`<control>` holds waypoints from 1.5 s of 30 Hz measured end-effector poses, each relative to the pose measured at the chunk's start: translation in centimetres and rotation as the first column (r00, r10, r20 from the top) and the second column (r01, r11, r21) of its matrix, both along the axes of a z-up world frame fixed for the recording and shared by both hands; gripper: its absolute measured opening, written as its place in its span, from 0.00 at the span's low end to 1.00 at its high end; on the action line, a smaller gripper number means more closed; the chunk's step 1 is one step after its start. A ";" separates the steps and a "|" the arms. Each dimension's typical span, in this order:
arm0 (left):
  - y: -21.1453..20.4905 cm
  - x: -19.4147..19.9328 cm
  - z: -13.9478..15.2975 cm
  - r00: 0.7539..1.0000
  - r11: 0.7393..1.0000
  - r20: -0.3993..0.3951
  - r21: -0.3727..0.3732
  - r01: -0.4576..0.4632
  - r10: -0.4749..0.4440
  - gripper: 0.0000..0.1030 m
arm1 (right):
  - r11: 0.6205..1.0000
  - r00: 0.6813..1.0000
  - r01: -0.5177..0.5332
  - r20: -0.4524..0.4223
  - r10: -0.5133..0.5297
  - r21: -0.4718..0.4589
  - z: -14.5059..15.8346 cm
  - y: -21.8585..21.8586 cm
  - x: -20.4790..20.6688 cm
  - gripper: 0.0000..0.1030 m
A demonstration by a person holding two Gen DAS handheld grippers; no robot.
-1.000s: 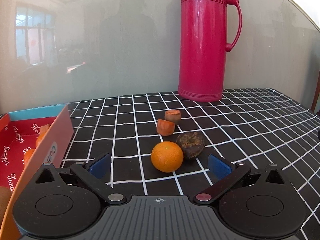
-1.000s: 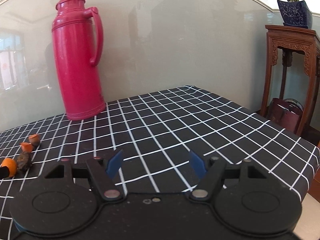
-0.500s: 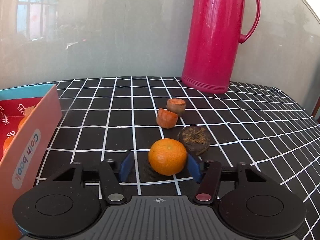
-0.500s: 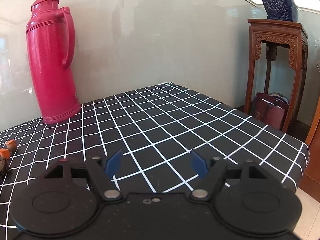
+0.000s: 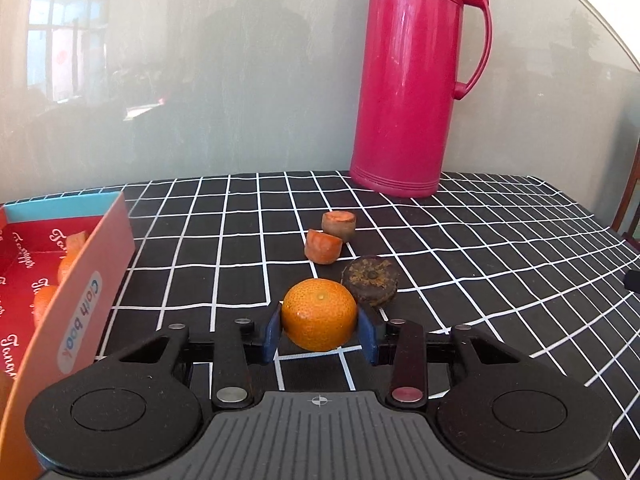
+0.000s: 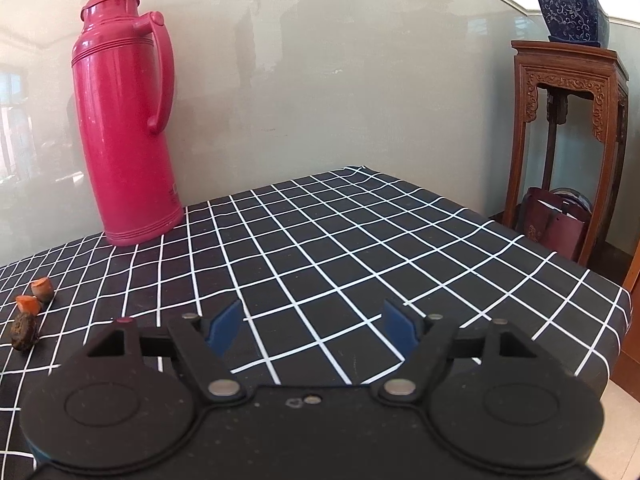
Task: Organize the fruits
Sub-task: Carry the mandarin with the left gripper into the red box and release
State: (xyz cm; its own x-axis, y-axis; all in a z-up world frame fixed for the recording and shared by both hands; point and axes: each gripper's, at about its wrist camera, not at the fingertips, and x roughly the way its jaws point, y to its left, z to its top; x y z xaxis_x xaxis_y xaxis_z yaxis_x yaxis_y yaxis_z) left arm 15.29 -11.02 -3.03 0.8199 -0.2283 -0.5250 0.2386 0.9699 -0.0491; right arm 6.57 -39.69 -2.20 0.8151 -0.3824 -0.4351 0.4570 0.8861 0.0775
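My left gripper (image 5: 320, 330) is shut on an orange tangerine (image 5: 319, 314), its blue pads pressed on both sides, low over the checked tablecloth. Right behind it lies a dark dried fruit (image 5: 371, 280). Two orange-brown cut pieces (image 5: 323, 245) (image 5: 339, 224) lie farther back. A red box (image 5: 76, 280) at the left holds several orange pieces (image 5: 44, 304). My right gripper (image 6: 312, 326) is open and empty over the cloth; the dark fruit (image 6: 24, 332) and the cut pieces (image 6: 29, 304) show at its far left.
A tall pink thermos (image 5: 412, 80) stands at the back of the table, also in the right wrist view (image 6: 124, 120). A wooden stand (image 6: 568, 136) with a blue plant pot (image 6: 572, 16) is beyond the table's right edge. The wall runs close behind.
My left gripper moved forward around the tangerine and shut on it. My right gripper stayed open while its view swung right, then back left.
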 end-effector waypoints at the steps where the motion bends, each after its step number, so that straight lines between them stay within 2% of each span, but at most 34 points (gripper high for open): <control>1: 0.2 -0.3 0.3 1.000 1.000 0.002 0.001 0.003 -0.003 0.39 | 1.000 1.000 -0.003 0.001 0.003 0.003 0.0 0.2 0.0 0.74; 11: 2.1 -3.6 3.0 0.997 0.999 0.069 0.027 0.025 -0.027 0.39 | 0.999 0.999 -0.045 0.021 0.044 0.017 0.9 2.6 0.5 0.75; 20: 4.7 -5.3 4.5 0.994 1.000 0.107 0.026 -0.001 -0.001 0.39 | 0.994 0.993 -0.108 0.036 0.108 -0.004 2.0 6.1 1.4 0.75; 32: 11.7 -6.1 5.4 0.984 0.992 0.134 0.017 -0.122 0.119 0.39 | 0.983 0.982 -0.184 0.028 0.184 -0.017 2.2 10.8 2.7 0.76; 45: 19.7 -5.5 4.2 0.959 0.962 0.092 0.017 -0.272 0.269 0.39 | 0.959 0.960 -0.280 0.013 0.281 -0.039 2.0 16.3 4.2 0.76</control>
